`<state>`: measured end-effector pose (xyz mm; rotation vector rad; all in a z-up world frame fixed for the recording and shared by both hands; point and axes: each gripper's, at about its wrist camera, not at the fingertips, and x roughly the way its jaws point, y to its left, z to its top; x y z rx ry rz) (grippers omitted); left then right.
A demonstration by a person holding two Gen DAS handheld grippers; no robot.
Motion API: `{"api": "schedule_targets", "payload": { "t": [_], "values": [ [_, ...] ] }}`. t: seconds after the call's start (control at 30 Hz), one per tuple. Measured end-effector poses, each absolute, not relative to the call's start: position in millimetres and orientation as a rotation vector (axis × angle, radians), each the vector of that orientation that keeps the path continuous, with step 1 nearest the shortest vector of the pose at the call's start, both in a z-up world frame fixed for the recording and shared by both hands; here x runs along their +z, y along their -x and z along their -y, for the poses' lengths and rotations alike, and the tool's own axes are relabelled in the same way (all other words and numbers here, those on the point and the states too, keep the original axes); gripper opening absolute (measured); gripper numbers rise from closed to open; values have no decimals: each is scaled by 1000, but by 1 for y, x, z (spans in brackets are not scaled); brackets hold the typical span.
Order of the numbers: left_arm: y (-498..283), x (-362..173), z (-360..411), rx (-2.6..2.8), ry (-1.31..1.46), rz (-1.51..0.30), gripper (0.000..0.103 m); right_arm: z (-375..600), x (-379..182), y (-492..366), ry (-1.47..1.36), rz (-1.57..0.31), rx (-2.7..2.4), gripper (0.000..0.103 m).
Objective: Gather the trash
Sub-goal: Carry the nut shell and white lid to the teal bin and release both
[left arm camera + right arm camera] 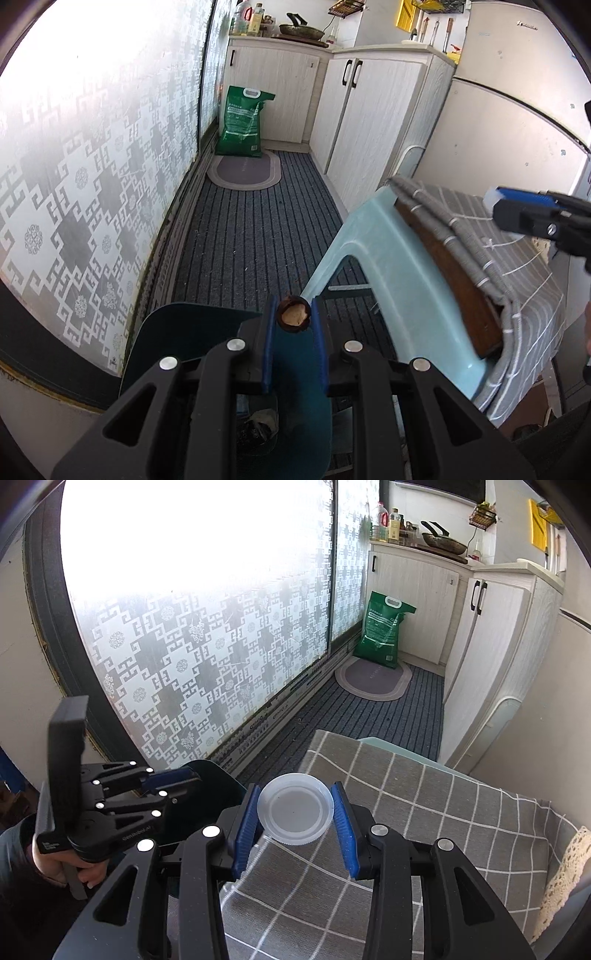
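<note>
With the left gripper [293, 319] jaws pinching a nut shell [293, 314] and the right gripper [295, 812] jaws pinching a plastic lid [295, 808], I'd get each squarely over the bin [177, 332] before letting go.

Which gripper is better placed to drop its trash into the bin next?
Left. The left gripper holds its nut shell directly above the dark teal bin, while the right gripper holds its plastic lid above the checked cloth.

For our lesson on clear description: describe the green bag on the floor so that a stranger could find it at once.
Look to the far end of the narrow room, where the pale cabinets meet the patterned frosted window. There the green bag stands upright in the corner, behind an oval mat. It is the only bright green thing there, with a white carrying handle on top.
</note>
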<state>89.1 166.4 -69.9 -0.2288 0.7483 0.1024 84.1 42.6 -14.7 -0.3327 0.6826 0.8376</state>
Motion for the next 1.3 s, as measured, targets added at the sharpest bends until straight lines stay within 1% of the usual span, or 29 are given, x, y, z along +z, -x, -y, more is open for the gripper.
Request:
{"api": "schedule_targets", "payload": {
  "t": [0.47,0.93,1.0,1.3],
  "values": [
    [-66,-125,-213,190,243,-895,20,-102,-25,-68,371,-711,923,40],
    [-58,-176,-226,200,191,-1081,21,-156,-56,-51,441,-791,968,40],
    [-57,-182,-226,190,188,-1105,22,-161,-62,-50,455,-805,969,40],
    [-49,-181,-235,195,188,-1086,24,-180,-89,-50,495,-872,966,40]
  ]
}}
